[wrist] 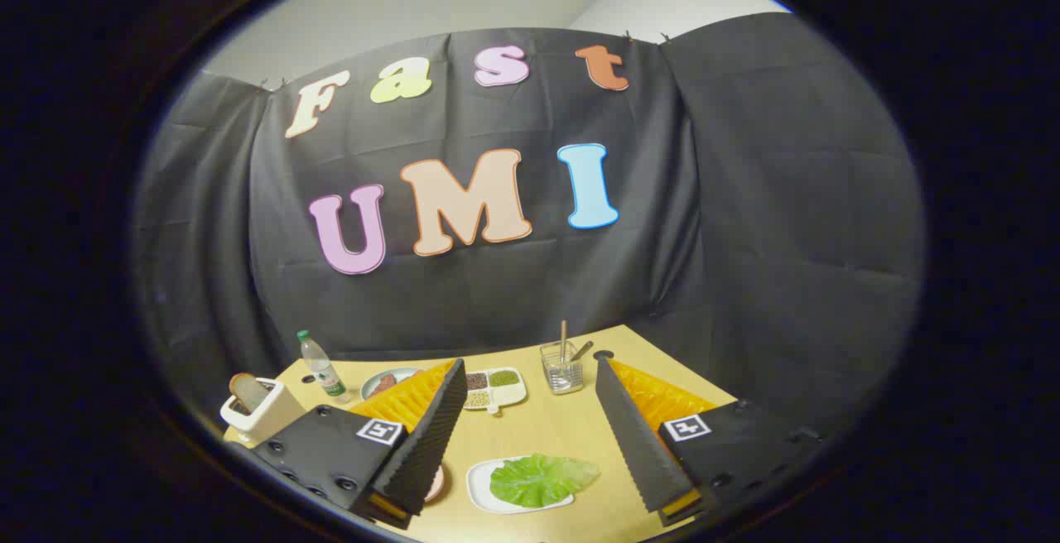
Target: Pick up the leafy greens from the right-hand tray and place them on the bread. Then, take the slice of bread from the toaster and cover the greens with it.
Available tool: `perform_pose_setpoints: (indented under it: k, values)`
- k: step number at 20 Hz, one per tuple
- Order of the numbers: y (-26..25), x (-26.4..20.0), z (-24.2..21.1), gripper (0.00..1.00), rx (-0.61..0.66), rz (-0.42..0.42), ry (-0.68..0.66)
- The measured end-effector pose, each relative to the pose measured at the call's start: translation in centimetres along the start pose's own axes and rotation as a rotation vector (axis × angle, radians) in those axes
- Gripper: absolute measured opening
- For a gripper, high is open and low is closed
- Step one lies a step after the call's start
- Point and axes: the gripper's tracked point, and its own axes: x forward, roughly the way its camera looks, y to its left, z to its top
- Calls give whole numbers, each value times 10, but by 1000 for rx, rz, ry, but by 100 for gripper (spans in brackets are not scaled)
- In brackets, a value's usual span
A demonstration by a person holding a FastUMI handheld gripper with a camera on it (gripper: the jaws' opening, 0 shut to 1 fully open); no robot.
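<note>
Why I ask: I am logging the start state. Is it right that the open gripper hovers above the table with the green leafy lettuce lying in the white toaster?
Not quite. In the gripper view the green leafy lettuce lies on a white rectangular tray, between the open gripper's fingers. The white toaster holds a slice of bread.

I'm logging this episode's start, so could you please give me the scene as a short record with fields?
gripper: open, fingers apart, holding nothing
green leafy lettuce: lying on a white tray, between the fingers
white toaster: beyond the left finger, a brown bread slice standing in its slot
surface: light wooden table
task stage: greens not yet picked up
</note>
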Motion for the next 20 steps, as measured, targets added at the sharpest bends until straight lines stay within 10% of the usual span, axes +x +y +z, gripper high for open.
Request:
perform_pose_setpoints:
  k: [20]
  values:
    - [-8, 13, -62, 98, -30, 82, 160]
